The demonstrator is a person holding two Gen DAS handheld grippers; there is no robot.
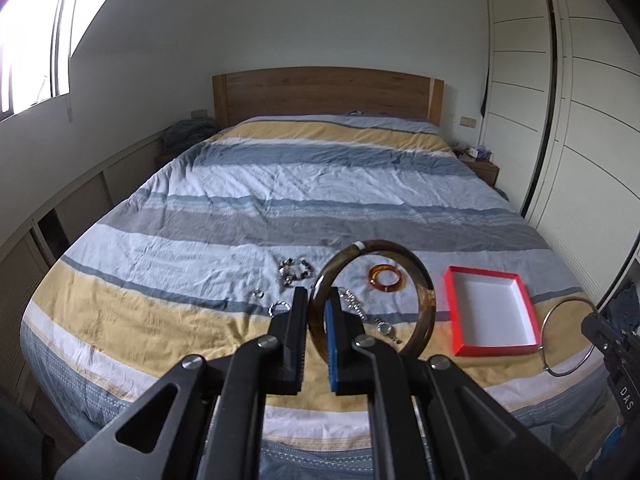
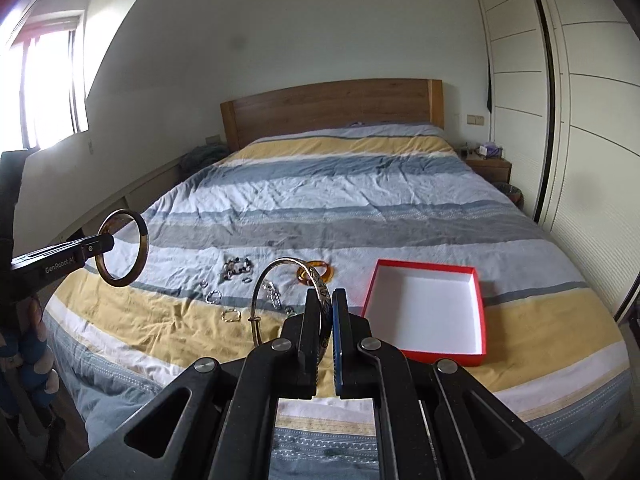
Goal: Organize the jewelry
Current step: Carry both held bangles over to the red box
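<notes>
My left gripper [image 1: 318, 300] is shut on a dark brown tortoiseshell bangle [image 1: 424, 280] and holds it upright above the bed; it also shows in the right wrist view [image 2: 142, 240]. My right gripper [image 2: 326, 300] is shut on a thin silver bangle [image 2: 264, 280], seen too in the left wrist view [image 1: 560, 304]. An open red box [image 2: 478, 312] with a white inside lies on the bed to the right [image 1: 450, 308]. An amber bangle [image 1: 386, 278], a beaded bracelet [image 1: 296, 270], a silver watch [image 1: 386, 328] and small rings [image 2: 214, 296] lie on the bedspread.
The striped blue, yellow and white bedspread [image 1: 280, 184] covers a bed with a wooden headboard [image 1: 328, 92]. White wardrobe doors [image 1: 580, 120] stand at the right, a window [image 1: 32, 52] at the left, a nightstand [image 1: 480, 166] by the bed.
</notes>
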